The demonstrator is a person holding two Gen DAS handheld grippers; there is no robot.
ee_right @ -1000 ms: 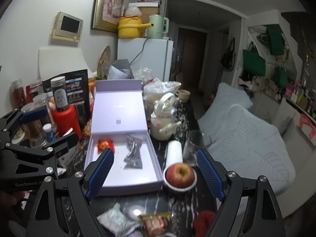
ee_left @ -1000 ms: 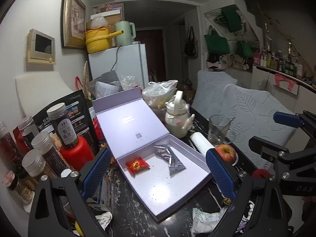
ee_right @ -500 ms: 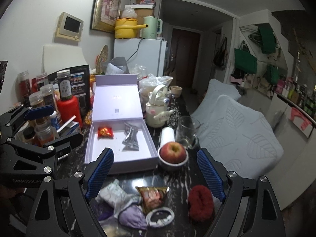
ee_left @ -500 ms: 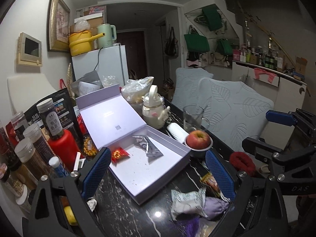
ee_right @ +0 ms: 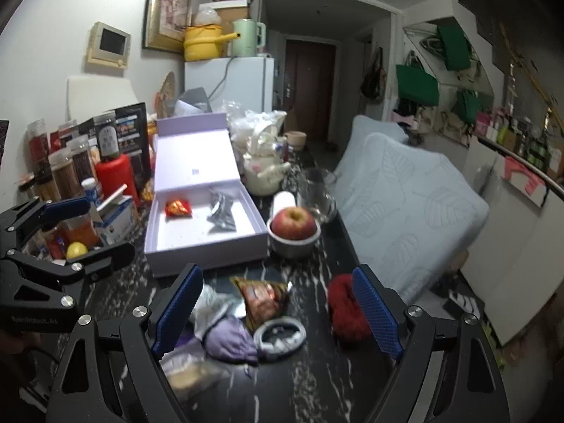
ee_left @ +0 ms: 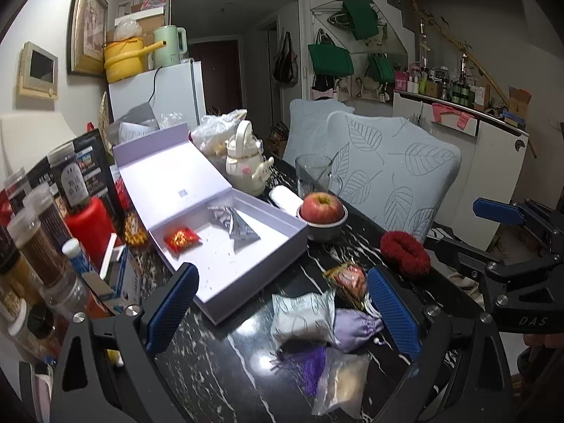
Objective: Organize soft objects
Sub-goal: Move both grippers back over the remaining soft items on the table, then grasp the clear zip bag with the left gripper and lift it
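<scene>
Two hand-held grippers are seen poised above a cluttered black marble table (ee_left: pixel 218 370), each with blue-padded jaws spread wide and nothing clamped between them. The left gripper (ee_left: pixel 282 313) and the right gripper (ee_right: pixel 278 313) are both aimed at a cluster of soft items lying just in front of an open lilac box (ee_left: pixel 225 246): a white patterned pouch (ee_left: pixel 303 317), a lilac drawstring pouch (ee_right: pixel 229 340), an orange snack packet (ee_right: pixel 262 298) and a purple tassel (ee_left: pixel 310 366). A red scrunchie (ee_left: pixel 405 252) is seen to the right of the box, near the table's edge. Inside the box, a red packet (ee_left: pixel 181 239) and a silver packet (ee_left: pixel 238 224) are seen lying apart. An apple in a small bowl (ee_left: pixel 322 211) is set just beside the box's right wall.
</scene>
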